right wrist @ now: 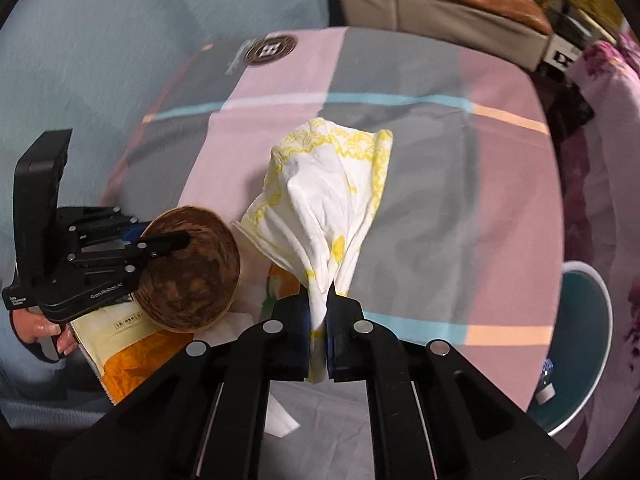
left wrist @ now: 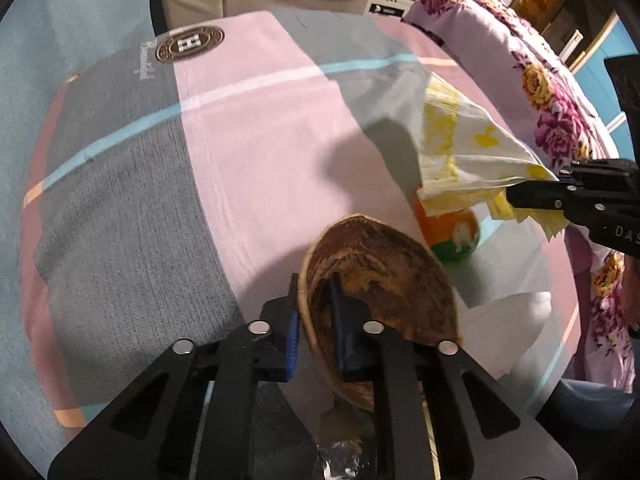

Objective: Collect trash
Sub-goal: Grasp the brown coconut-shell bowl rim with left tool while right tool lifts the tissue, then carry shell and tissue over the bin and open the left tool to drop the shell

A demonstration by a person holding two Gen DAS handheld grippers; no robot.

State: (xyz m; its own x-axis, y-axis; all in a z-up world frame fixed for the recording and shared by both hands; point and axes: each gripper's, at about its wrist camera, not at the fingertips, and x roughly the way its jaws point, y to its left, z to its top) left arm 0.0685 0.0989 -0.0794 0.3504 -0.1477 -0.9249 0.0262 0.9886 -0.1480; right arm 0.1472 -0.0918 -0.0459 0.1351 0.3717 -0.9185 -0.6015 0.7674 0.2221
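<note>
Napkin and coconut shell both pinched, above the patchwork cloth.

Napkin: white, crumpled, yellow lace-like print, bunched to a neck where the right gripper clamps it, hanging over the pink-and-grey cloth. Coconut shell: brown, fibrous half, left gripper closed across its rim, one finger inside. Orange-green packet lies just beyond it.

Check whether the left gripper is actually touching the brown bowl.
Touching. The left wrist view shows the left gripper clamped on the brown bowl's rim, one finger inside, one outside.
</note>
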